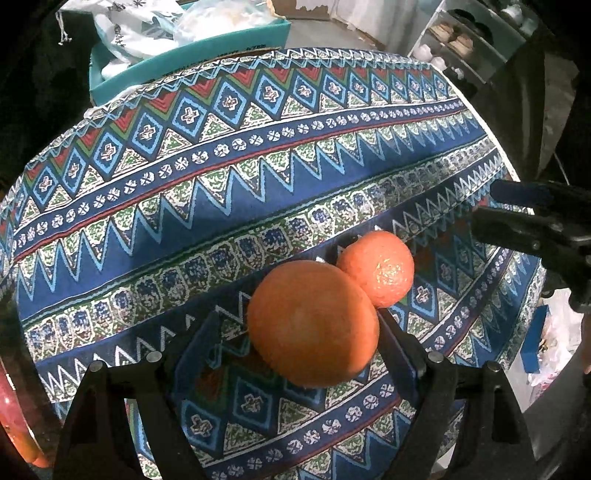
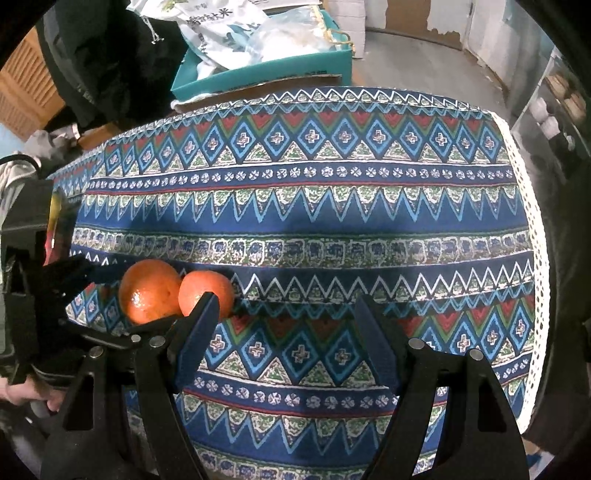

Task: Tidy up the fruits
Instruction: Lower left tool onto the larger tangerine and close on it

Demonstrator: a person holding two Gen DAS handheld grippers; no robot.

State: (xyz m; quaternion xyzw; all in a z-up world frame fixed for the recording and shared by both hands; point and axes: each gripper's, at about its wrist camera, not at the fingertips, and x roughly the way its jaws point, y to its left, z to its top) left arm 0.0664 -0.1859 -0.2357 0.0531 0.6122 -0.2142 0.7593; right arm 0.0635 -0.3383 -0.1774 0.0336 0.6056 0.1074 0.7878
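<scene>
- Your left claw (image 1: pixel 299 332) points steeply down with its jaws well apart; the nearer orange (image 1: pixel 313 322) sits between them, against the right-hand finger (image 1: pixel 400 345), but no squeeze on it shows.
- The second orange (image 1: pixel 376 268) touches the first on its far right side, outside the jaws; both lie on the patterned tablecloth (image 1: pixel 221 192).
- Your right claw (image 2: pixel 288 314) is also spread wide and has hold of nothing; only cloth shows between its fingers.
- From the right wrist view, the two oranges sit just left of that claw's left finger (image 2: pixel 201 325), which covers part of the closer one.
- Past the far table edge stands a teal box (image 2: pixel 280 70) with plastic bags (image 2: pixel 236 33) in it.
</scene>
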